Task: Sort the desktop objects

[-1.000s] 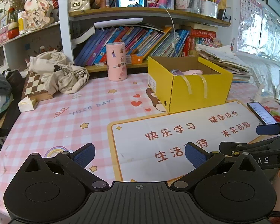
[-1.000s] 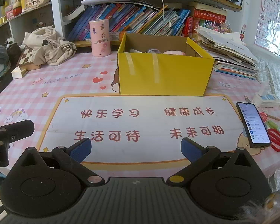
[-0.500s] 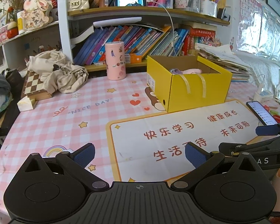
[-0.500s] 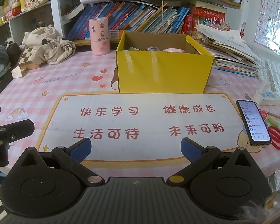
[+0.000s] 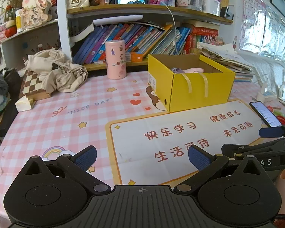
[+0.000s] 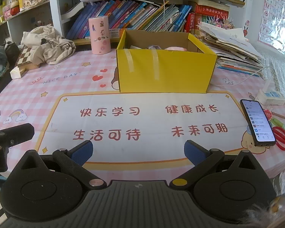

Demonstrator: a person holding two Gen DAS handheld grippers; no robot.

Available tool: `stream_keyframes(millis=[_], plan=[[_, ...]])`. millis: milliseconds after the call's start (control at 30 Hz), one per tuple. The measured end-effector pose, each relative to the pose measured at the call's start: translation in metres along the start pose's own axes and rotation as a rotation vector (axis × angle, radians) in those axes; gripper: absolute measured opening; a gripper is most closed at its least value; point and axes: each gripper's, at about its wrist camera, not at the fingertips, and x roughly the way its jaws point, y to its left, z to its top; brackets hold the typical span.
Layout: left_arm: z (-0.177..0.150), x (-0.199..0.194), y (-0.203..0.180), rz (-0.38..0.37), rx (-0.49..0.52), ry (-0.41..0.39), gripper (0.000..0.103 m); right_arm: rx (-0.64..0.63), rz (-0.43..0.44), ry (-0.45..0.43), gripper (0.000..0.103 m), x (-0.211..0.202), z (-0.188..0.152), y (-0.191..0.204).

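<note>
Yellow cardboard box [image 6: 166, 72] sits behind the white mat [image 6: 148, 121] reading "快乐学习", on your "NICE DAY" pink checked tablecloth [image 5: 47, 117], while your left gripper [image 5: 141, 157] and right gripper [image 6: 138, 150] hover spread and empty.

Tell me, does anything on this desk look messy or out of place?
Yes. A crumpled beige cloth is heaped over the chessboard at the far left, and loose papers sprawl untidily right of the yellow box.

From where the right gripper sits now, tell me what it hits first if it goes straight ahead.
Likely the yellow box: the open, empty right gripper points over the bare white mat at the box's taped front wall. Its height above the mat is unclear.
</note>
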Motion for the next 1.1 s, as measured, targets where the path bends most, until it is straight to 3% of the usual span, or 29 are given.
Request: stream_keyframes(millis=[700,1100], plan=[[0.0022,0.0039,-0.0036,-0.011,0.002,0.012,0.103,0.003,-0.005,0.011,0.103,0.0023,0.0017,0.0035],[0.0043,0.0016,-0.0060,-0.036,-0.004,-0.022,0.103,-0.006,-0.003,0.019,0.103,0.0069,0.0034,0.0039]])
